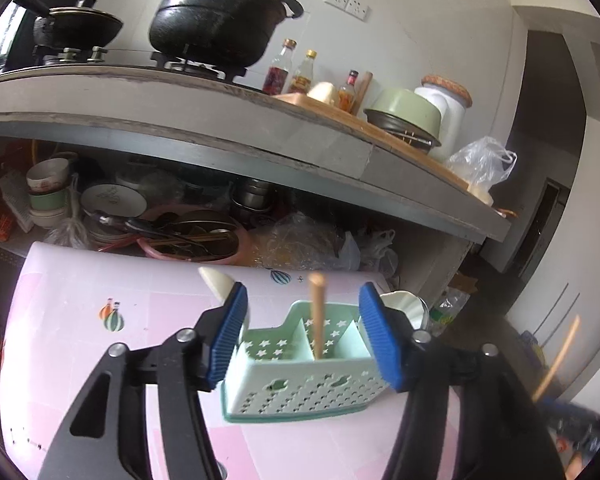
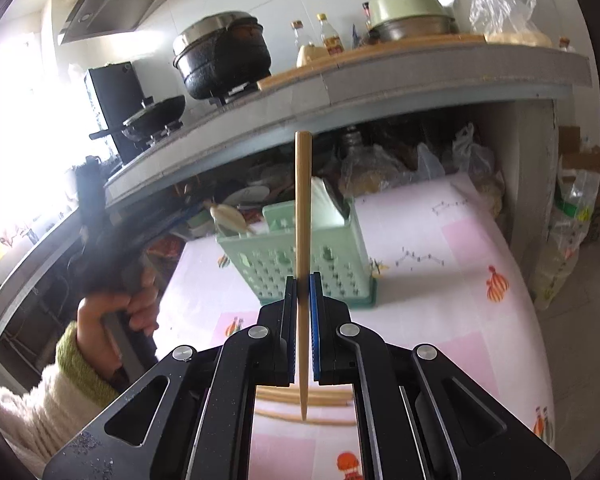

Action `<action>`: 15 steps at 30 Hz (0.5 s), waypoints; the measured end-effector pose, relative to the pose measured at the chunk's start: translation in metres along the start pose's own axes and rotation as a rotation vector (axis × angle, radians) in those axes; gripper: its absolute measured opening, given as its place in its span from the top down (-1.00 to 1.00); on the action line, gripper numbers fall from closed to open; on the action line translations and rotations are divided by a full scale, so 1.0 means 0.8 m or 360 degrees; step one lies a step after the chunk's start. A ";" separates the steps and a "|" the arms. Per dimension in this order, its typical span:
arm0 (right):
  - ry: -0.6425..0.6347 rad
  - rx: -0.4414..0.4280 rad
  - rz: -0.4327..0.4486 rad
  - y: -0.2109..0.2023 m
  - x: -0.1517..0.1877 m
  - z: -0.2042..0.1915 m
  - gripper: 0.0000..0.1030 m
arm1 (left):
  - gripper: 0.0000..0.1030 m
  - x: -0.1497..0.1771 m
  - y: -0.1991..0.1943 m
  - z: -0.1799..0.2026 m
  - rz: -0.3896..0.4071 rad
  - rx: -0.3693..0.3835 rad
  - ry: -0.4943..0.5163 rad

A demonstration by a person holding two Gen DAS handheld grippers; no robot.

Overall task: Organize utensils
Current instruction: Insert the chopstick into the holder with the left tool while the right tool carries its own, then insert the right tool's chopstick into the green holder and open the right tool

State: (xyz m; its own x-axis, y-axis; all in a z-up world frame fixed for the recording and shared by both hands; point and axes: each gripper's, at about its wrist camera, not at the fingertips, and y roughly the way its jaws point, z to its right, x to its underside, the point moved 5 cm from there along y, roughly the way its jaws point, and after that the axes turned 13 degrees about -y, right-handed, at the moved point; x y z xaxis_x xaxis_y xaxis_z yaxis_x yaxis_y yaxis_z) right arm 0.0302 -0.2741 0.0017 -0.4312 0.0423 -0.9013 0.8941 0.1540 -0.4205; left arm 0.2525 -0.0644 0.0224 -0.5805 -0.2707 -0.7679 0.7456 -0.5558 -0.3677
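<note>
A mint-green utensil holder [image 1: 300, 384] stands on the pink-clothed table [image 1: 80, 312]. One wooden chopstick [image 1: 318, 320] stands upright in its middle compartment, and a white spoon [image 1: 216, 280] pokes out at its left end. My left gripper [image 1: 304, 288] is open, its blue pads [image 1: 228, 336] on either side of the holder's top and clear of the chopstick. In the right wrist view my right gripper [image 2: 303, 280] is shut on another chopstick [image 2: 303, 200], held upright in front of the holder [image 2: 332, 264]. Several more chopsticks [image 2: 328, 396] lie on the table beneath it.
A grey counter [image 1: 220, 120] overhangs the table's far side, carrying black pots [image 1: 216, 20], bottles [image 1: 280, 68] and bowls. The shelf below is crammed with dishes [image 1: 112, 200] and plastic bags [image 1: 320, 240]. A person's hand [image 2: 112, 308] in a cream sleeve grips the left tool.
</note>
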 end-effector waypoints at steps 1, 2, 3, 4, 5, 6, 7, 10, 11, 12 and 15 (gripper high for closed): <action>-0.0012 -0.0001 0.0033 -0.001 -0.010 0.000 0.92 | -0.24 0.003 -0.010 -0.004 0.0007 -0.0004 -0.0010; -0.0027 -0.0005 0.0073 -0.003 -0.023 -0.001 0.92 | -0.32 0.006 -0.021 -0.007 0.0013 -0.0014 -0.0017; -0.0048 -0.0002 0.0112 -0.003 -0.036 -0.002 0.92 | -0.36 0.009 -0.030 -0.011 0.0020 -0.0030 -0.0021; -0.0070 0.0000 0.0153 -0.004 -0.049 -0.004 0.92 | -0.41 0.014 -0.041 -0.014 0.0024 -0.0040 -0.0025; -0.0091 0.0000 0.0201 -0.004 -0.064 -0.006 0.92 | -0.46 0.020 -0.050 -0.019 0.0021 -0.0050 -0.0031; -0.0111 -0.0001 0.0246 -0.004 -0.078 -0.009 0.92 | -0.49 0.024 -0.059 -0.022 0.0020 -0.0060 -0.0044; -0.0130 -0.0002 0.0288 -0.002 -0.094 -0.012 0.92 | -0.53 0.031 -0.068 -0.027 0.0016 -0.0068 -0.0061; -0.0197 0.0008 0.0387 0.007 -0.130 -0.021 0.92 | -0.65 0.054 -0.087 -0.039 -0.0033 -0.0097 -0.0077; -0.0221 0.0017 0.0409 0.014 -0.142 -0.024 0.92 | -0.69 0.062 -0.093 -0.043 -0.0037 -0.0110 -0.0085; -0.0237 0.0018 0.0421 0.021 -0.151 -0.027 0.92 | -0.72 0.069 -0.097 -0.046 -0.0042 -0.0119 -0.0092; -0.0336 0.0104 0.0433 0.052 -0.170 -0.035 0.92 | -0.82 0.094 -0.103 -0.053 -0.0103 -0.0144 -0.0081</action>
State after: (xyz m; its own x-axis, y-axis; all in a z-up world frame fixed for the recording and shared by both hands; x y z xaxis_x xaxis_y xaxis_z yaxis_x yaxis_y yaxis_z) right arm 0.1228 -0.2457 0.1100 -0.1479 -0.1329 -0.9800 0.9816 0.1011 -0.1618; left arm 0.1610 -0.0054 -0.0275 -0.6427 -0.2775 -0.7141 0.7310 -0.5010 -0.4633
